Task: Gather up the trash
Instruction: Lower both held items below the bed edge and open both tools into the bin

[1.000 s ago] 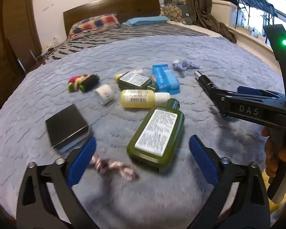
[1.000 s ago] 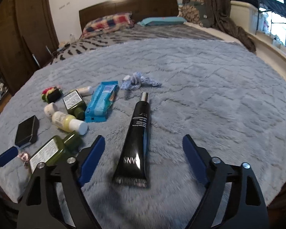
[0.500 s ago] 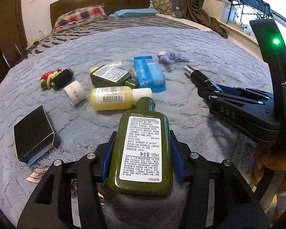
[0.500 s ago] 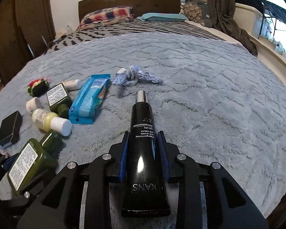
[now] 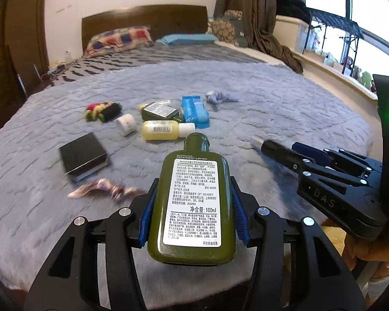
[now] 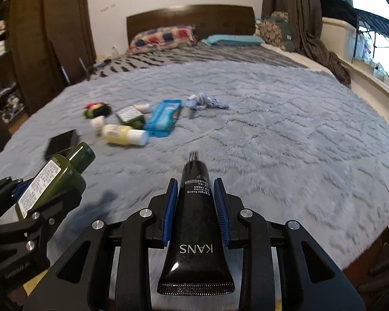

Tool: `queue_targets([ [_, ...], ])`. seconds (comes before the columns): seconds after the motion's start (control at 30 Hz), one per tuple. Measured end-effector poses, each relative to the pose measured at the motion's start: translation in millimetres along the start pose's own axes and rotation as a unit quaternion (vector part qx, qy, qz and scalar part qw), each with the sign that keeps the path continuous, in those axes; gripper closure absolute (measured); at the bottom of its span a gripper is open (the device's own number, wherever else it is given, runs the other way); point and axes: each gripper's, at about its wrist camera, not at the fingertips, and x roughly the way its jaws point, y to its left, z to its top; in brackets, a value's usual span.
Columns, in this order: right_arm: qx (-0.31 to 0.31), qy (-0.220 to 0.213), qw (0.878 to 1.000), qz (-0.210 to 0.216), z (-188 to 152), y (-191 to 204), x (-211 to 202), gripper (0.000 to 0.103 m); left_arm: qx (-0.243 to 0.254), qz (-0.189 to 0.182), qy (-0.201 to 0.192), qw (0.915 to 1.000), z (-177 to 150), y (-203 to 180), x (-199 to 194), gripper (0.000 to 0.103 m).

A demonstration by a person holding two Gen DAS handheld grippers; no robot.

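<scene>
Left wrist: lotion bottle (image 5: 192,204) cap points away.

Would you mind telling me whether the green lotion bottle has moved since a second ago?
Yes: the green lotion bottle has lifted off the grey blanket, clamped in the left hand-held gripper.

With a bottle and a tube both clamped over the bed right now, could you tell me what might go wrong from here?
1. The left gripper clamps the green lotion bottle only by its smooth lower sides, with the capped neck sticking far forward; it could slide out.
2. The right gripper squeezes the soft black tube mid-body; cream may ooze out at the nozzle.
3. The two grippers are close together; bottle and tube could collide.
</scene>
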Motion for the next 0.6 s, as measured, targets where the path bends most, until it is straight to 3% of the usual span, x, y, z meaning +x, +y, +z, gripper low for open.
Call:
queue_targets([
  [0.07, -0.003, -0.011, 1.0, 0.01, -9.8, 4.0, -19.9, 0.076, -0.001, 0.004, -0.012, 0.9999, -9.9, -3.5, -19.3, 0.055],
  [0.1, -0.004, -0.013, 1.0, 0.015, -14.0, 7.0, -27.3, 0.084, -0.002, 0.005, -0.017, 0.9998, -16.1, -5.1, -29.8, 0.055],
  [0.13, -0.002, -0.014, 1.0, 0.022, -18.9, 8.3, -35.2, 0.101, -0.002, 0.002, -0.021, 0.9998, -21.8, -7.0, -38.9, 0.055],
  [0.43, -0.014, -0.005, 0.998, 0.056, -54.6, 23.6, -65.2, 0.102, -0.008, -0.009, 0.003, 0.9999, -76.4, -9.3, -73.4, 0.055],
  [0.6, -0.02, 0.032, 0.998, 0.058, -83.7, 26.4, -56.5, 0.102, -0.022, -0.018, 0.061, 0.9977, -115.5, -3.7, -52.3, 0.055],
])
